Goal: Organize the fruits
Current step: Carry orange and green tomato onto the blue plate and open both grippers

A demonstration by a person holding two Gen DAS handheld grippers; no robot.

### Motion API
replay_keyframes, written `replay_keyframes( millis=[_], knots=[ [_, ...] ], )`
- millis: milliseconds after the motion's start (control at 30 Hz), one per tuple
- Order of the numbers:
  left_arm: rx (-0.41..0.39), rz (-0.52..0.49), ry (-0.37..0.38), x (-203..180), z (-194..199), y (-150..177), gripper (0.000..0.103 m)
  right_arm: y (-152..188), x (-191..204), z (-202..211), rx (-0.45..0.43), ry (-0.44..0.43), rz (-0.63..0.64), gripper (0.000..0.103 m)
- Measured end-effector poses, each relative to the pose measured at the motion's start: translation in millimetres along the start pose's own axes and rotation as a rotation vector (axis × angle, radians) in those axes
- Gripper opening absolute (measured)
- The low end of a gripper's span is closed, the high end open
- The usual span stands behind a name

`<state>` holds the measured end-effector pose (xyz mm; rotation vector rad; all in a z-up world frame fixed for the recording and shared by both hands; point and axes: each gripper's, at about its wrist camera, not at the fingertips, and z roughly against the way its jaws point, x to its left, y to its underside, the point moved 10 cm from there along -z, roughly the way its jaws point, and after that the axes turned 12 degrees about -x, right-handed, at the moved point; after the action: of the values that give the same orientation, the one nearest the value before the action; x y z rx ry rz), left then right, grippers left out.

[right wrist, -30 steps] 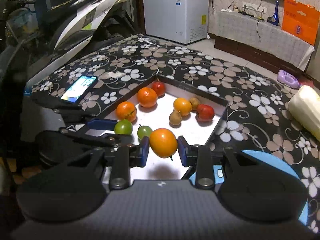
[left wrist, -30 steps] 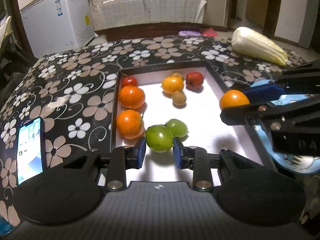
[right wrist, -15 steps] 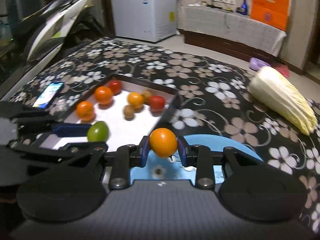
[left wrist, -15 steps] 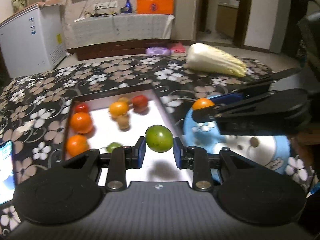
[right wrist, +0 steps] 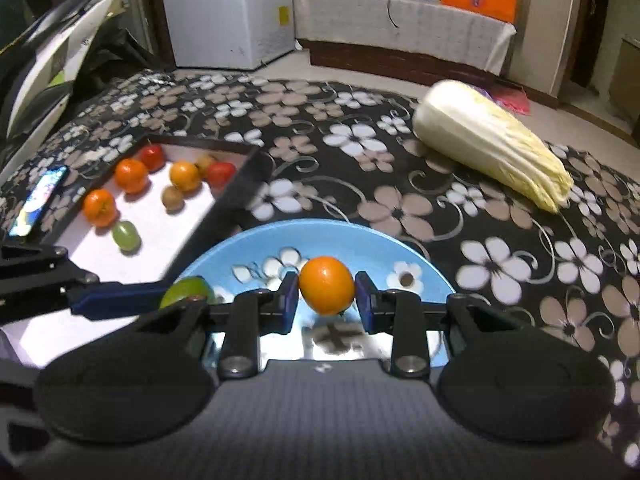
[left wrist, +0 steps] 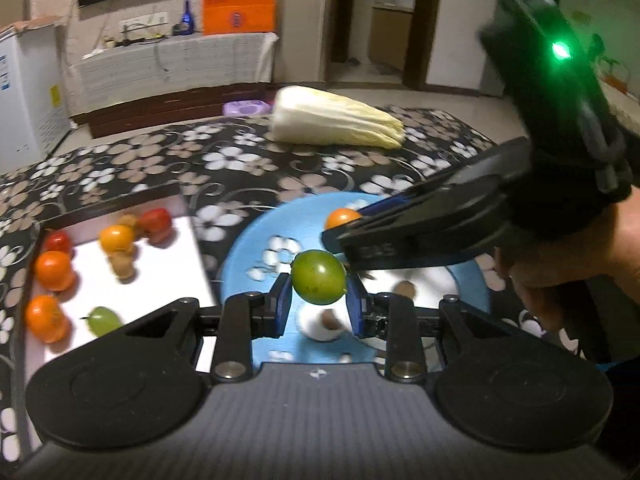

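Both carried fruits now over motion-blurred blue plate (right wrist: 420,256).

Right hand-held gripper (left wrist: 362,222) is covering most of the orange fruit (left wrist: 342,218) in left wrist view. Left hand-held gripper (right wrist: 160,300) is hiding the lower half of the green fruit (right wrist: 188,289) in right view. Blue plate (right wrist: 360,236) near edge is sitting behind gripper bodies. Phone (right wrist: 38,200) screen is too blurred to read.
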<state>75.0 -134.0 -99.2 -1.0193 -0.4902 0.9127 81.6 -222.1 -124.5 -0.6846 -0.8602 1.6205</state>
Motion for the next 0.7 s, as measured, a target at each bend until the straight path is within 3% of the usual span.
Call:
replay_keyframes(
  millis=[333,700],
  knots=[
    [0.074,-0.101,0.046,-40,-28,24,0.034,22,-17,-5,0.072,0.027,-0.014,0.034],
    [0.094,-0.129,0.023,-37,-33,31,0.035,27,-19,-5,0.087,0.026,-0.015,0.035]
  ],
)
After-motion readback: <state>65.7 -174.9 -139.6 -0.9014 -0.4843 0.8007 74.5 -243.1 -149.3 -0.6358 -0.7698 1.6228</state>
